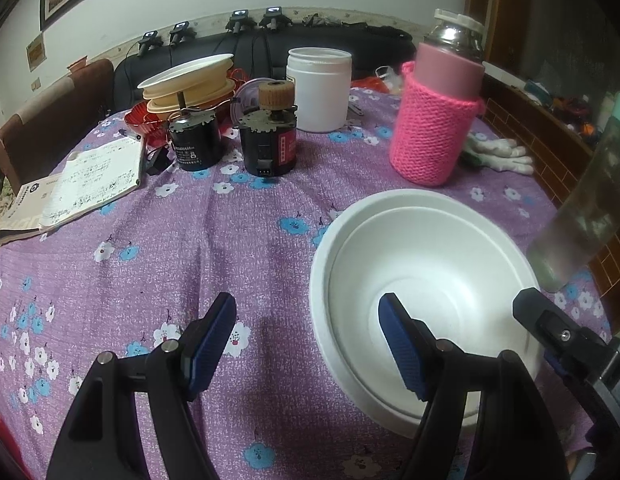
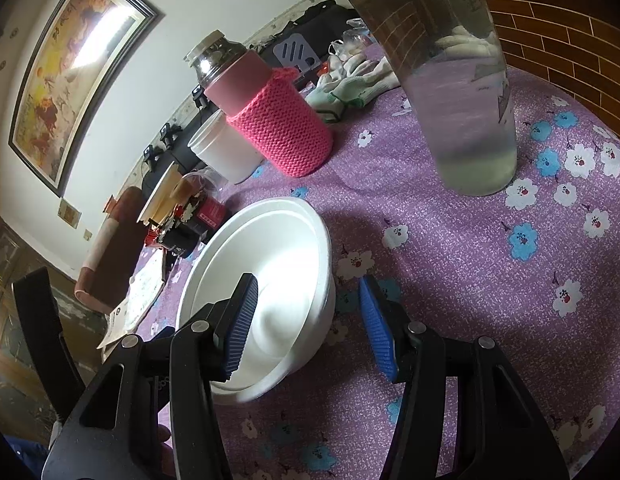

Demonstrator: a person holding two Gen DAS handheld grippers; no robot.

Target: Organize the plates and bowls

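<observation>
Both sets of tongs, left tongs point(image 1: 307, 344) and right tongs point(image 2: 307, 328), stood spread and empty astride the rim of the nested white bowls point(image 1: 426, 276) on the counter point(image 1: 229, 240). A clumsy pinch might have tipped the clear bottle point(image 2: 458, 80) nearby. Purple flowered cloth, cluttered room.

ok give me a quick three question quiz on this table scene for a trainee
1. True or false: both grippers are open and holding nothing.
2. How many white foam bowls sit nested on the purple flowered tablecloth?
3. Which stands nearest the bowls? A) white plastic jar B) bottle in a pink knitted sleeve C) open notebook

Key: 1 true: left gripper and right gripper straddle the rim, with no pad pressing. 2 two. 3 B.
</observation>
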